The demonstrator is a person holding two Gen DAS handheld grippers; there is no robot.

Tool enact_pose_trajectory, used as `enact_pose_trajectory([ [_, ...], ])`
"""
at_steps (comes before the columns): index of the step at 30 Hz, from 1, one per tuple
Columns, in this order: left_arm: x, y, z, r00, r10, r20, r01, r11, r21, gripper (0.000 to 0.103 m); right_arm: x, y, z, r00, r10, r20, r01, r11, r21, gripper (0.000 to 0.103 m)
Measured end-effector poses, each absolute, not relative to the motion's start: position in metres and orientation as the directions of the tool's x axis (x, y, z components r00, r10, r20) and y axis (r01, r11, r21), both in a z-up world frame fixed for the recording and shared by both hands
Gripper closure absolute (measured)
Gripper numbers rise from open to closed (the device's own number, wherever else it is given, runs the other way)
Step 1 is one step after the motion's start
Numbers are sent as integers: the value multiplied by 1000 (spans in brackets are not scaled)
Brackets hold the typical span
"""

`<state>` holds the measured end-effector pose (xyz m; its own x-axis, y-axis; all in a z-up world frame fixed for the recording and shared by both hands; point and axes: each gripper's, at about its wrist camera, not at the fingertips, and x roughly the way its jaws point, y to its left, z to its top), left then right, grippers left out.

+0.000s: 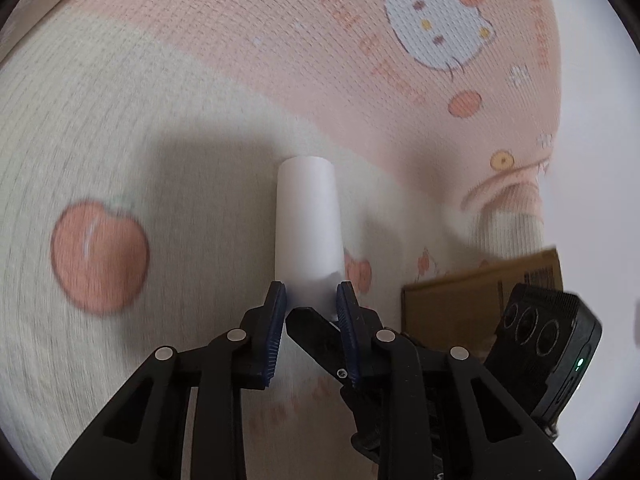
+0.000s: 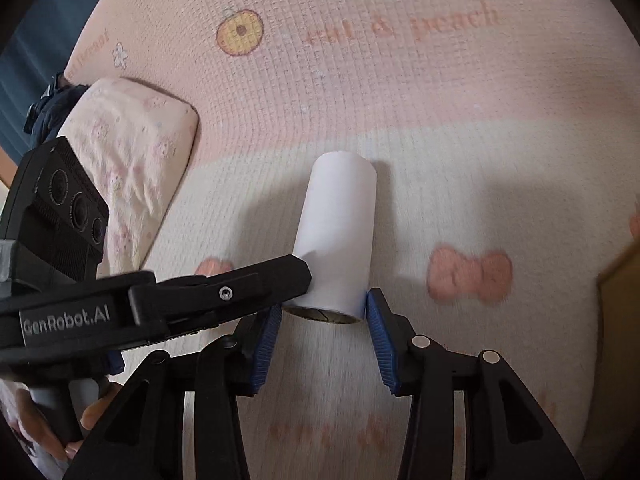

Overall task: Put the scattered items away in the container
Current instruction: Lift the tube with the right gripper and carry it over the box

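Observation:
A white paper roll (image 1: 308, 216) lies on end-away from me over the printed mat, its hollow near end facing the right wrist view (image 2: 336, 232). My left gripper (image 1: 310, 292) is shut on that near end, and the blue pads dent the paper. In the right wrist view it reaches in from the left, one black finger (image 2: 280, 280) lying on the roll. My right gripper (image 2: 324, 312) holds the same end from either side, its right pad (image 2: 376, 320) touching the rim. Its left pad is partly hidden behind the left gripper. A brown cardboard box (image 1: 480, 300) stands at the right.
The pink and cream cartoon mat (image 2: 440, 100) covers the whole surface. A pale folded cloth bundle (image 2: 132, 168) lies at the left. The box's edge (image 2: 624, 284) shows at the far right. A person's hand (image 2: 92, 412) grips the left gripper's handle.

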<state>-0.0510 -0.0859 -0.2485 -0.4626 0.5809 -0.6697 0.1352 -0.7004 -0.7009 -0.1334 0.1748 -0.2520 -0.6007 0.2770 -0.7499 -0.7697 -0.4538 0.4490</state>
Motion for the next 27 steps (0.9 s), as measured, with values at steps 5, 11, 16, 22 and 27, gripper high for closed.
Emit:
enact_pose_trajectory([
  [5, -20, -71, -247, -454, 580, -677, 134, -706, -695, 74, -123, 147, -247, -559, 256, -789, -781, -482, 397, 62],
  [11, 2, -54, -239, -428, 563, -707, 61, -762, -644, 74, -110, 120, -245, -526, 225, -820, -782, -506, 363, 62],
  [16, 13, -57, -240, -411, 578, -705, 66, -753, -655, 74, -100, 104, -241, -490, 231, -840, -786, -534, 312, 62],
  [22, 11, -64, -240, -415, 613, -673, 40, -726, -686, 47, -85, 104, -234, -513, 239, -824, -789, -508, 344, 60],
  [27, -1, -68, -244, -431, 615, -660, 57, -712, -700, 46, -89, 110, -232, -524, 239, -817, -787, -503, 358, 55],
])
